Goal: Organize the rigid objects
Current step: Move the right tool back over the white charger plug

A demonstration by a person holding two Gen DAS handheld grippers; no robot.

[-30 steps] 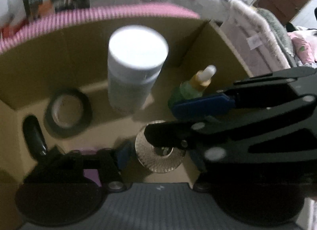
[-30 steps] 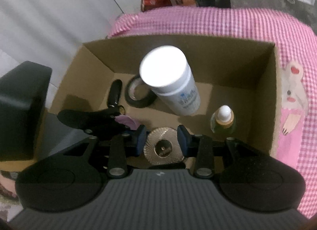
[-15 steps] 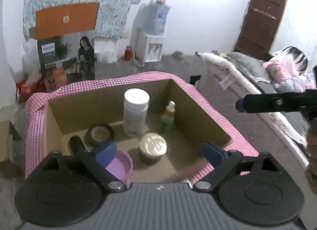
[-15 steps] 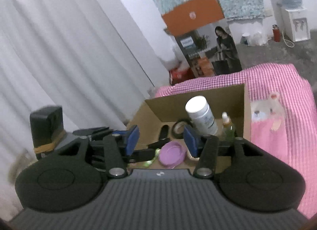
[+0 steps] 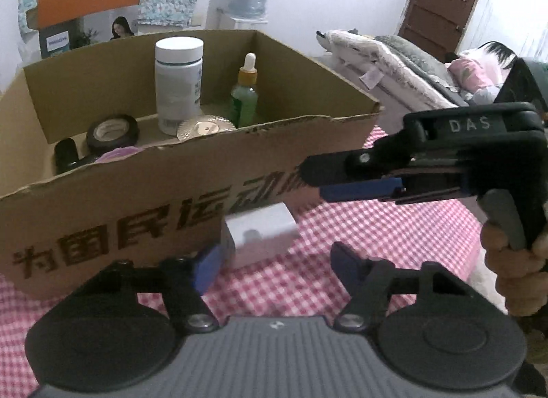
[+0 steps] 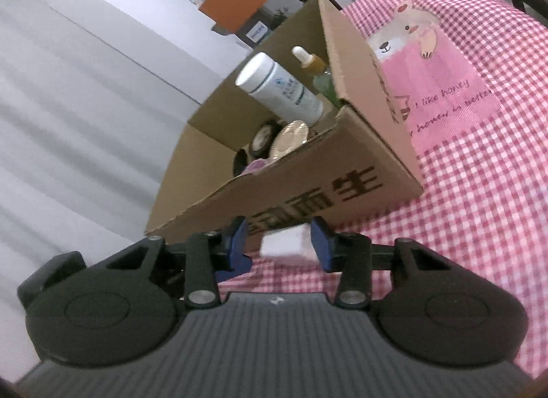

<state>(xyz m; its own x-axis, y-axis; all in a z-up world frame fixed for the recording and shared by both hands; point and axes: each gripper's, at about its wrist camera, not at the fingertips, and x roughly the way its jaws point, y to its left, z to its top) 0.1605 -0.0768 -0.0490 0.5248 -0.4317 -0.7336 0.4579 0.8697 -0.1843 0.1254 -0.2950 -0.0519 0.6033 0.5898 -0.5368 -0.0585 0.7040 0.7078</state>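
Right gripper [image 6: 279,244] astride white box [image 6: 286,244]

Left gripper [image 5: 274,264] and right gripper [image 6: 278,244]: black linkage arms, blue pads, silver screws, ribbed grey housing; right unit lettered "DAS".

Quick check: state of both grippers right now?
Left gripper: jaws open and closing, small white box just ahead, not gripped.
Right gripper: jaws closing around the box, grip unclear.
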